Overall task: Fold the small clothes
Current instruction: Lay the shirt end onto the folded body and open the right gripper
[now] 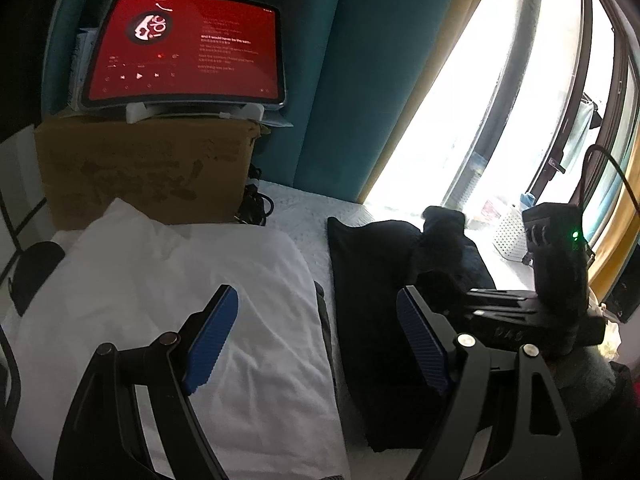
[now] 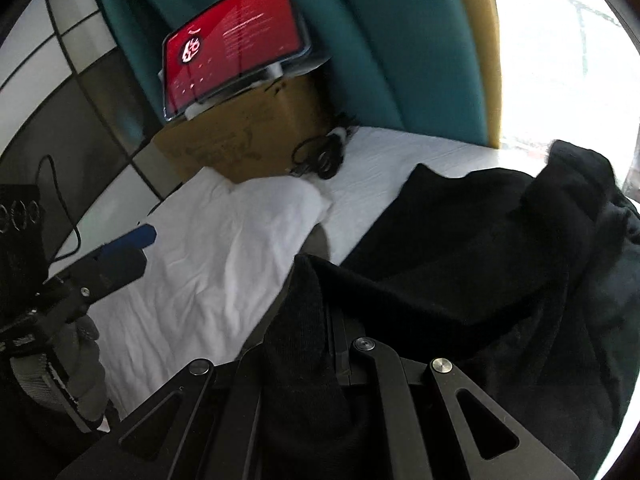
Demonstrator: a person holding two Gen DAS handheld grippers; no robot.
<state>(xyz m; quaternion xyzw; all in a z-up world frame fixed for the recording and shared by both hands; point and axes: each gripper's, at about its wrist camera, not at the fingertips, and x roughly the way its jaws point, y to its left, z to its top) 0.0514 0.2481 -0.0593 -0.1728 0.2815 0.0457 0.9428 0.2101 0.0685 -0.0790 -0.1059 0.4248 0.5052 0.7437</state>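
white textured bed surface (image 1: 304, 208) by teal curtain (image 1: 320, 80), bright window (image 1: 460, 120). left gripper (image 1: 316, 340) gaping, empty, above white folded cloth (image 1: 180, 280). right gripper (image 2: 320, 344) clamped on black knit garment (image 2: 460, 248).

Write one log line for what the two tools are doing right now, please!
left tool: open, empty, above white cloth | right tool: shut on black garment | fold: not finished

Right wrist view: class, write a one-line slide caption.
Right gripper shut on black garment, beside folded white garment on the bed.
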